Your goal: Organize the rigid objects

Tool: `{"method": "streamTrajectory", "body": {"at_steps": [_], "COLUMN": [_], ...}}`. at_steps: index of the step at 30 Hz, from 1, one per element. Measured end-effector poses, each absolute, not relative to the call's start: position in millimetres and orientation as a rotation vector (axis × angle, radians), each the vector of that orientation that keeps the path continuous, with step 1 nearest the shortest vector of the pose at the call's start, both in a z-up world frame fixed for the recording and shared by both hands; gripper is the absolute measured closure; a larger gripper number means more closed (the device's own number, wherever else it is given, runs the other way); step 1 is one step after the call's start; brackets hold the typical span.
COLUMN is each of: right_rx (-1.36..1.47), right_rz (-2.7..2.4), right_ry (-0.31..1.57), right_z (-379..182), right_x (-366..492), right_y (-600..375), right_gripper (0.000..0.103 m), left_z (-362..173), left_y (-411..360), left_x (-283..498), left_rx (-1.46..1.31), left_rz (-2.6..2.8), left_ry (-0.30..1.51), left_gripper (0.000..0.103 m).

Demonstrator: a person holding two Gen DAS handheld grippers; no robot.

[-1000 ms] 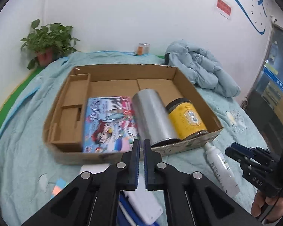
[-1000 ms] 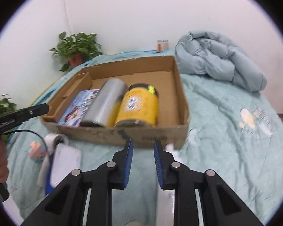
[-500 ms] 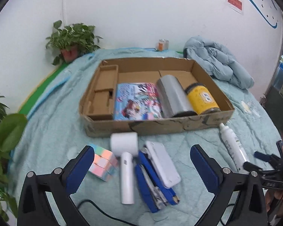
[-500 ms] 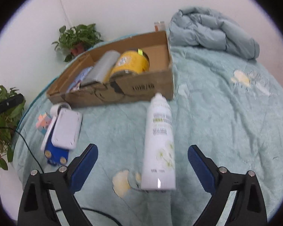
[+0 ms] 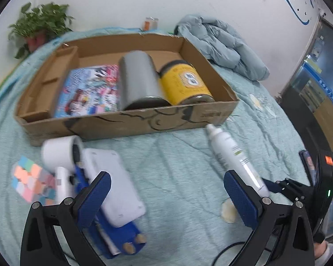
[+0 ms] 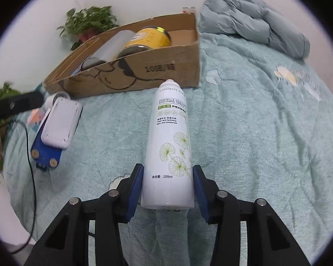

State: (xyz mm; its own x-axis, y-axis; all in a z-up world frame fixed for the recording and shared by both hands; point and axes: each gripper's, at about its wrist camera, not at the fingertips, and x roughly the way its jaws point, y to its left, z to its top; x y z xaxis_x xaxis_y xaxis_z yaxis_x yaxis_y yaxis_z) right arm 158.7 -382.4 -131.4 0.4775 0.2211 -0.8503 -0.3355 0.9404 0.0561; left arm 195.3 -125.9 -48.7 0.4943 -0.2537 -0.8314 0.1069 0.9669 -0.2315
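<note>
A white spray bottle (image 6: 169, 146) lies on the teal quilt, its cap toward the cardboard box (image 6: 144, 71). My right gripper (image 6: 167, 188) straddles the bottle's base, with a thin gap at each pad; the bottle also shows in the left wrist view (image 5: 235, 157). My left gripper (image 5: 166, 199) is wide open above the quilt, empty. The box (image 5: 126, 124) holds a picture book (image 5: 91, 90), a silver can (image 5: 139, 82) and a yellow jar (image 5: 185, 83). A white device (image 5: 115, 181) on a blue stapler-like item (image 5: 119, 235), a white hairdryer (image 5: 62, 155) and a pastel cube (image 5: 31, 179) lie in front of it.
A bundled blue-grey jacket (image 5: 222, 44) lies behind the box at the right. A potted plant (image 5: 37, 28) and a small can (image 5: 149, 23) stand by the wall. A black cable (image 6: 31, 155) trails at the left. Dark furniture (image 5: 317, 102) stands at the far right.
Both grippers went from nearly shut to wide open and drew back. My right gripper then moved forward and narrowed around the spray bottle's base. My left gripper dropped lower and swung right.
</note>
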Motion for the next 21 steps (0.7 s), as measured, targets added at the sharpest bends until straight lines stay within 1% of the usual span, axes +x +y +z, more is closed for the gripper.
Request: {"method": "streamTrajectory", "body": {"at_steps": [2,5,8,13,15,17,18,19,21], "right_rx": [-0.207,-0.199,-0.092,0.031,0.015,-0.003,0.001,0.011,-0.006], "right_rz": [0.372,0.482,0.614,0.650,0.640,0.659,0.671,0.686,0.670], "right_ry": [0.994,0.990,1.025,1.029,1.069,1.096,1.108,1.123,1.142], "right_z": [-129.3,-126.9,-125.5,-118.0,-123.3,-126.3,-127.5,-130.0,-134.3], "right_x": [152.0,143.0,140.7,146.5,152.0,154.6,154.8,155.8,156.9], "right_y": [-368.0,-352.6,-345.0,-352.7,-350.4,-341.2,-336.4,-330.9,-318.4], "right_gripper": [0.059,0.053,0.053,0.053,0.053,0.053,0.053,0.050,0.050], "left_z": [-58.6,-77.1,-93.5,-111.7,-118.7,-125.4,-129.2,-129.5,-131.0], "left_y": [-135.2,-149.0,-158.8,-164.7,-164.9,-163.9,-163.3,-162.6,-161.9], "left_x": [206.2,221.4,228.6,232.5,233.9,233.0,232.5,231.7,232.7], "left_rx": [-0.202,-0.267,-0.304,-0.327,-0.330,-0.339,-0.337,-0.338,-0.349], "left_rz": [-0.262,-0.357,-0.410,-0.428,-0.426,-0.433,-0.430,-0.431,-0.432], "left_ry": [1.074,1.155,1.223,1.279,1.305,1.329,1.341,1.332,1.333], "left_gripper": [0.001,0.003,0.011,0.025,0.033,0.038,0.039,0.039,0.041]}}
